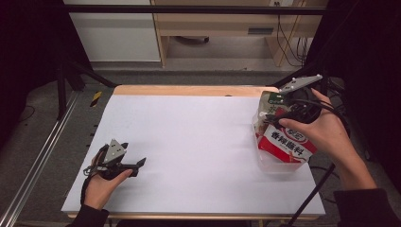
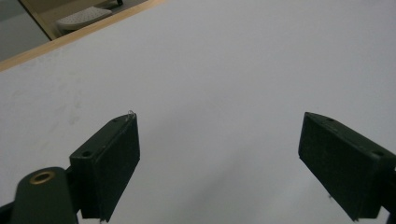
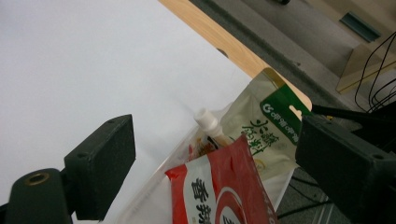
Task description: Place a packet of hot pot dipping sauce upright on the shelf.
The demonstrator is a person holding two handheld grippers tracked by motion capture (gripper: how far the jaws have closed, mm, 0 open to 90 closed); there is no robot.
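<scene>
A red pouch [image 1: 286,146] with a white label stands in a clear plastic tub [image 1: 279,166] at the table's right side. Behind it leans a beige pouch with a green top [image 1: 270,101]. My right gripper [image 1: 276,116] hovers over these pouches, held in a hand from the right. In the right gripper view its jaws stand wide open, with the red pouch [image 3: 219,191], a white spout [image 3: 207,120] and the beige pouch [image 3: 266,126] below and between them, untouched. My left gripper [image 1: 137,165] rests low at the front left, open [image 2: 219,144] over the bare sheet.
A white sheet [image 1: 189,132] covers the wooden table, whose far edge [image 1: 189,90] shows as a strip. Cables [image 1: 326,109] trail from the right gripper past the table's right edge. Black frame bars and a light wood cabinet stand beyond the table.
</scene>
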